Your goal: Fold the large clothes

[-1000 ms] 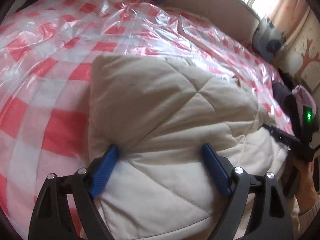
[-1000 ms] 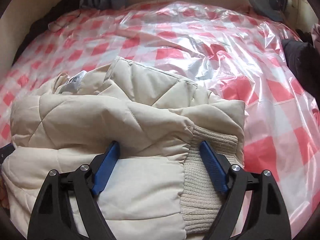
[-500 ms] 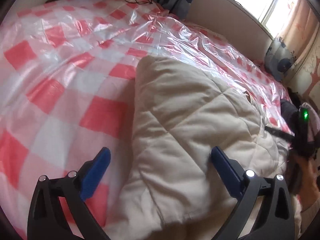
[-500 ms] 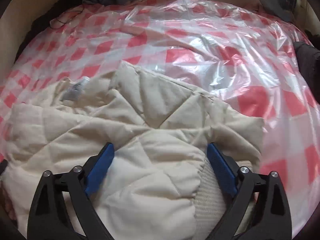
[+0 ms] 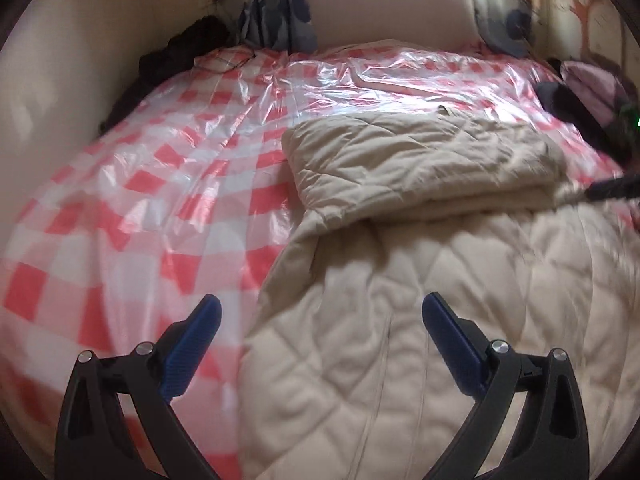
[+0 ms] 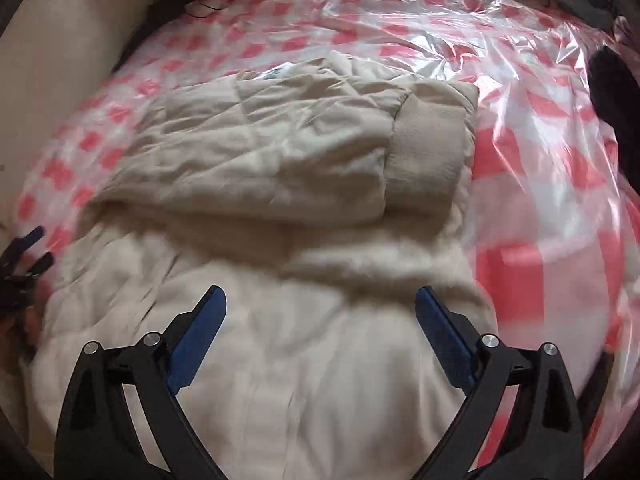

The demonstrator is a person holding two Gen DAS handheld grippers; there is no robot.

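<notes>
A cream quilted jacket lies on the bed, its far part folded back onto itself as a flat pad. In the right wrist view the same jacket shows a folded sleeve with a ribbed knit cuff on top. My left gripper hangs open above the jacket's near left edge, holding nothing. My right gripper hovers open over the jacket's near part, also with nothing between its fingers. The other gripper's blue tips show at the left edge of the right wrist view.
The bed wears a red-and-white checked sheet under clear plastic film. Dark clothing lies at the far left by the wall. A dark garment lies at the right. Patterned pillows stand below the window.
Both grippers let go of the jacket, opened wider and pulled back and up toward the near side. The folded part now lies flat on the jacket, farther from both cameras.
</notes>
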